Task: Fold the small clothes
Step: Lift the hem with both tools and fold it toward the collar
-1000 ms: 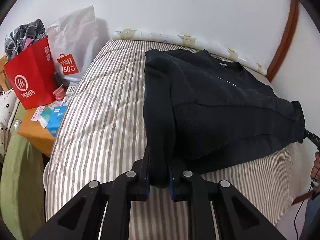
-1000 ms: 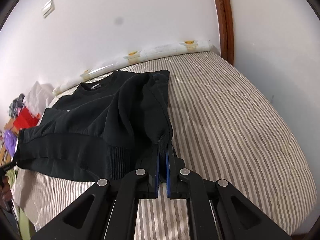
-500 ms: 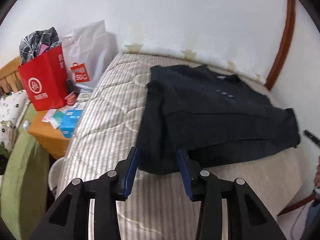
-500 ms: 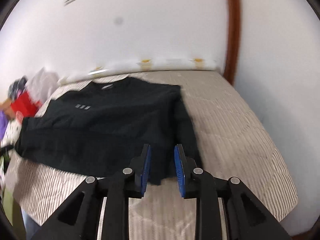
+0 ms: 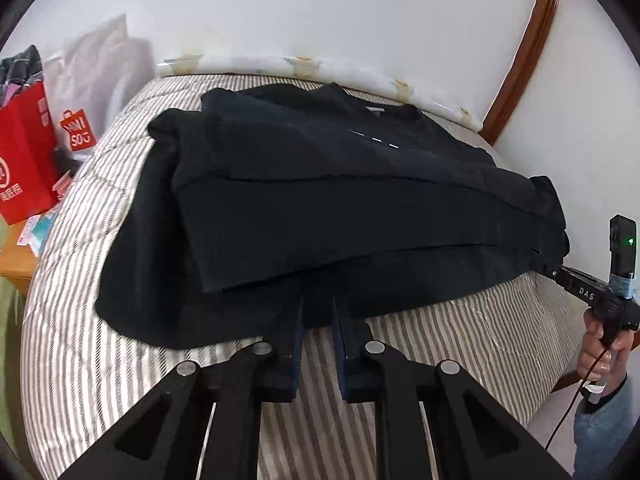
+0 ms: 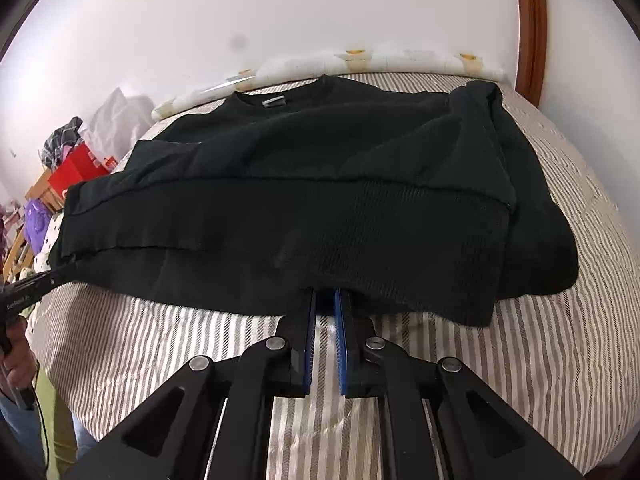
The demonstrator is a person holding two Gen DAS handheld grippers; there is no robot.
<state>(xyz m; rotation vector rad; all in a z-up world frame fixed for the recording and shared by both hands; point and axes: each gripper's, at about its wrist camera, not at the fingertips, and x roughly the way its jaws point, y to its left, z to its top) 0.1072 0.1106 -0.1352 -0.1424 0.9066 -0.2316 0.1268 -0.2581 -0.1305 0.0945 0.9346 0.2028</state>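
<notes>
A black sweater [image 5: 328, 184] lies flat on the striped bed [image 5: 80, 280], neck toward the wall, both sleeves folded in over its body. My left gripper [image 5: 318, 304] is at the near hem. Its jaws are closing, and the hem's edge sits pinched between the blue pads. In the right wrist view the sweater [image 6: 304, 184] fills the middle, and my right gripper [image 6: 328, 296] also has its jaws closing on the near hem, fingertips tucked under the fabric edge. Each gripper appears in the other's view: the right gripper [image 5: 576, 284] at the hem's right end, the left gripper [image 6: 36, 288] at its left end.
A red paper bag [image 5: 24, 160] and a white shopping bag [image 5: 88, 92] stand on a wooden side table left of the bed. A rolled patterned cloth [image 6: 360, 64] lies along the wall. A wooden door frame [image 5: 528, 40] rises at the right. A hand [image 5: 604, 352] holds the right gripper.
Both grippers let go of the sleeve ends they held, opened, and moved to the sweater's near hem, where they have closed again. The sleeves now lie folded over the body.
</notes>
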